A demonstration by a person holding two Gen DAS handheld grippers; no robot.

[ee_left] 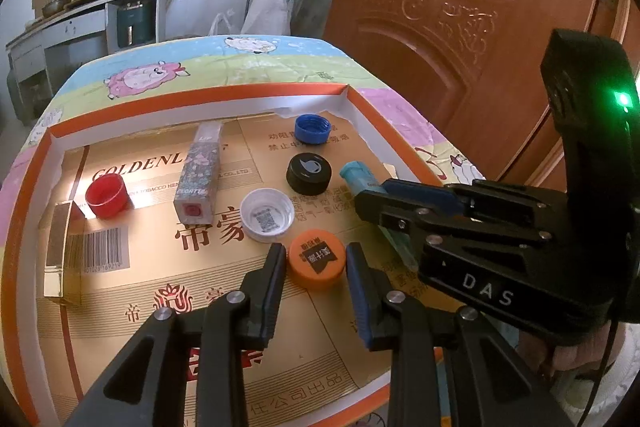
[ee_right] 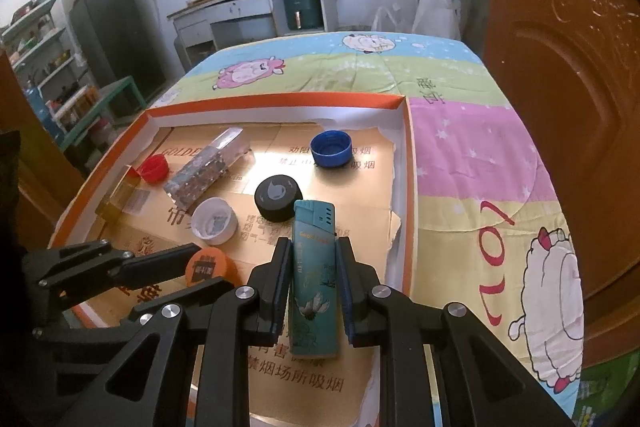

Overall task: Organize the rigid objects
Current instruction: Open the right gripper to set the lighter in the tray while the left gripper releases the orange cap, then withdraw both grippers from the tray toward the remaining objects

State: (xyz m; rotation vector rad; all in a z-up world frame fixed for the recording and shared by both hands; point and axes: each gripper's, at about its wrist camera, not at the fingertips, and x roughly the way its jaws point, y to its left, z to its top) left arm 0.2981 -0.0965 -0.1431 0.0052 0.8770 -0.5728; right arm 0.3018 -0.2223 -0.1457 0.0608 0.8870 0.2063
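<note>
A shallow cardboard tray [ee_left: 192, 98] with an orange rim and white inner walls lay on a desk under a pastel sheep-print cloth [ee_right: 472, 163], its floor lined with glossy gold printed card. The right gripper [ee_right: 312, 267] was clamped on a slim teal lighter [ee_right: 313, 279], a smooth plastic slab with a bird print, its blue ribbed pads pressing both long sides and its metal-hooded top pointing away toward a black cap [ee_right: 279, 203]. The left gripper [ee_left: 316, 267] stood partly apart, with a flat orange cap [ee_left: 317, 257] lying on the tray floor between the fingertips; from the left wrist view a narrow gap showed on each side, so the pads did not seem to press it. Beyond it a white cap [ee_left: 267, 214] lay open side up, a printed code inside. The black cap was round with a pale drop mark on top. A ridged blue cap [ee_left: 312, 129] sat open side up near the far wall. A long square-sided tube [ee_left: 199, 171], clear plastic with glittery speckles, lay across the middle, and a red cap [ee_left: 107, 195] rested beside it at the left, open side up. A gold rectangular box [ee_left: 60, 251] lay along the tray's left wall.
</note>
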